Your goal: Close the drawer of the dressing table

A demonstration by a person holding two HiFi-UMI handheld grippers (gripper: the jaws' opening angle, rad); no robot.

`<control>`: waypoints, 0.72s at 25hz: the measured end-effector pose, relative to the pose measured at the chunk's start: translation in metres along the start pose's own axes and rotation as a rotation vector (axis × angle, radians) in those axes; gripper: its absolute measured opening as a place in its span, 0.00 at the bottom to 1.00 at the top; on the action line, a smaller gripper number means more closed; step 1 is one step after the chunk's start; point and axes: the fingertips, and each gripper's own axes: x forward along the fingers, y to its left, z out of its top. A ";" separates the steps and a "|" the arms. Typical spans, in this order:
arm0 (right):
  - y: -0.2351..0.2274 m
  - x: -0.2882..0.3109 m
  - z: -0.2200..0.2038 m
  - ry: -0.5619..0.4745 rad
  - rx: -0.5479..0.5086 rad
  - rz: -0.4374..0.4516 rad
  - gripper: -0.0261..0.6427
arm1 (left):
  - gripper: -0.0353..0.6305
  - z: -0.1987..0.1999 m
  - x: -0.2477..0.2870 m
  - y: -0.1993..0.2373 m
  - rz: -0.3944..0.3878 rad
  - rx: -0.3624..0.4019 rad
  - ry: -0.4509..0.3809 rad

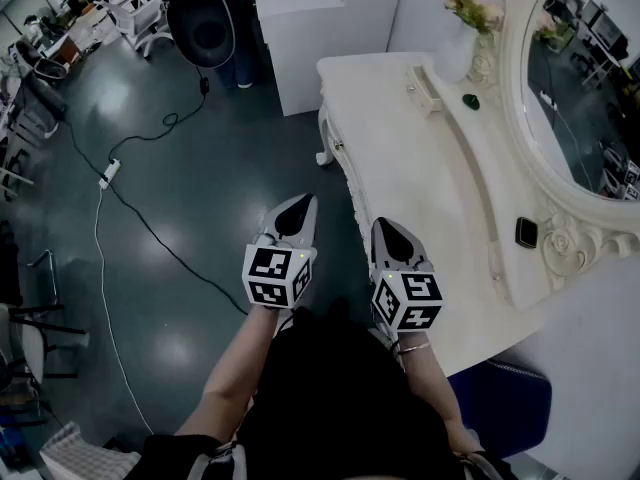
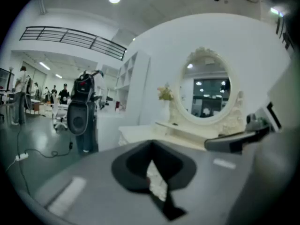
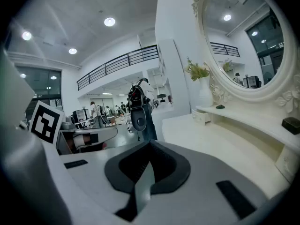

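The white dressing table point(image 1: 420, 188) stands at the right, with an oval mirror point(image 1: 590, 98) behind it. The left gripper point(image 1: 299, 204) and the right gripper point(image 1: 389, 228) hang side by side in the air near the table's front edge, each with its jaws pressed together on nothing. The small drawer point(image 1: 424, 90) sits on the table's far end, under the raised shelf, pulled out a little, well apart from both.
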 end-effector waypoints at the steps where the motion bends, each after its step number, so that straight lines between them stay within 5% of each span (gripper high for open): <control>1: -0.001 0.000 0.001 -0.004 0.000 -0.001 0.04 | 0.06 0.000 0.000 0.000 0.001 0.002 0.001; 18: -0.030 0.003 0.018 -0.066 0.000 -0.014 0.04 | 0.07 -0.007 0.002 0.006 0.062 0.019 0.035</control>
